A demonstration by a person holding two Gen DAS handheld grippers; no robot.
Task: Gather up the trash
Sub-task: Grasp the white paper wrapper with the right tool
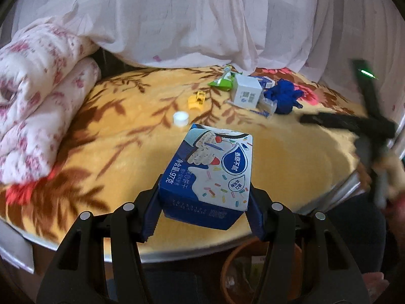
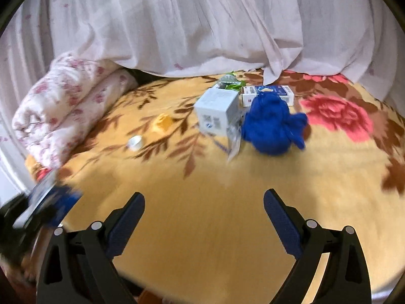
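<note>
My left gripper (image 1: 203,192) is shut on a blue and white biscuit box (image 1: 215,167), held above the near edge of the yellow floral blanket (image 1: 291,157). The box shows blurred at the left of the right wrist view as the biscuit box (image 2: 48,197). My right gripper (image 2: 203,197) stands open over bare blanket with nothing between its fingers; it appears blurred in the left wrist view as the right gripper (image 1: 354,124). Farther back lie a white cube box (image 2: 217,111), a blue cloth (image 2: 273,124), a flat blue and white carton (image 2: 268,93), a green wrapper (image 1: 220,82), a yellow piece (image 1: 196,100), a white cap (image 1: 180,118) and a clear wrapper (image 2: 234,139).
A folded pink floral quilt (image 1: 38,106) lies at the left of the bed. White curtain fabric (image 2: 189,25) hangs behind the litter. Below the bed edge stands a brown bin (image 1: 258,266) with something inside it. A hand (image 1: 395,202) shows at the right edge.
</note>
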